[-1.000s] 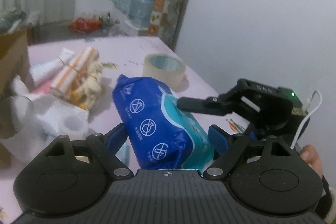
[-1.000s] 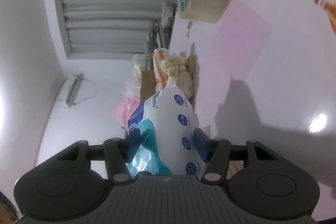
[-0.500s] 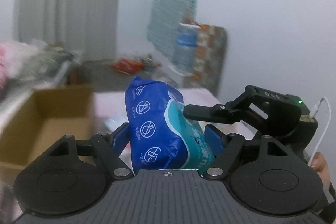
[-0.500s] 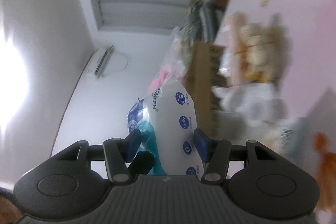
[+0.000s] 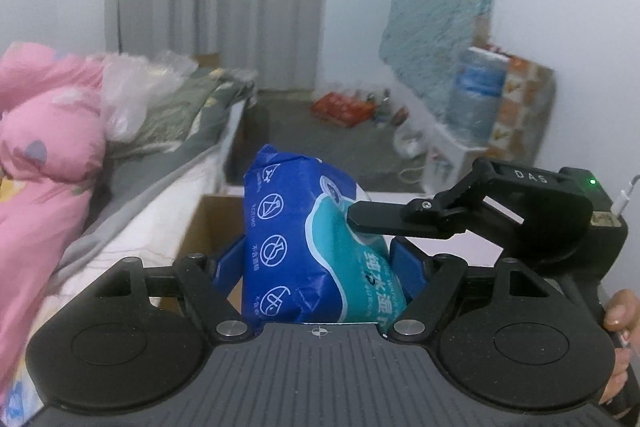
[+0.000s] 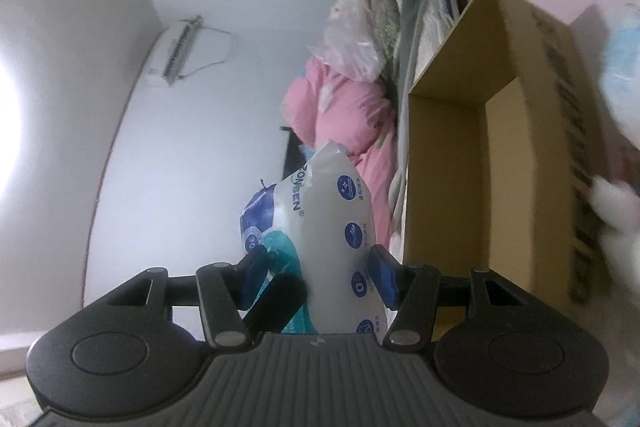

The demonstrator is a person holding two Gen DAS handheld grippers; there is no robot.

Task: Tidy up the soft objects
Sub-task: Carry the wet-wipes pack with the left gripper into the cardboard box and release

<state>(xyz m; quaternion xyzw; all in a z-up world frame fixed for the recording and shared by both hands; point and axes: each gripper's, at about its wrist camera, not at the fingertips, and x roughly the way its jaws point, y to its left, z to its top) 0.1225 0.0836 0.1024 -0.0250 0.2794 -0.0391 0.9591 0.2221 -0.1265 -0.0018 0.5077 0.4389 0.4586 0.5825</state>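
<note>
A blue and teal pack of wet wipes is held in the air by both grippers. My left gripper is shut on its near end, blue pads pressed into both sides. One of the right gripper's fingers reaches in from the right and presses the teal face. In the right wrist view the pack shows its white underside, and my right gripper is shut on it. An open cardboard box lies just beyond and to the right; its corner shows behind the pack.
A bed with a pink quilt and grey bedding runs along the left. A water bottle and patterned boxes stand at the far right wall. Blurred white soft things lie beside the box. A person's hand holds the right gripper.
Both grippers have lifted the pack off the pink table and carried it leftwards; the tape roll and towels have left view, and the bed and box now fill it.
</note>
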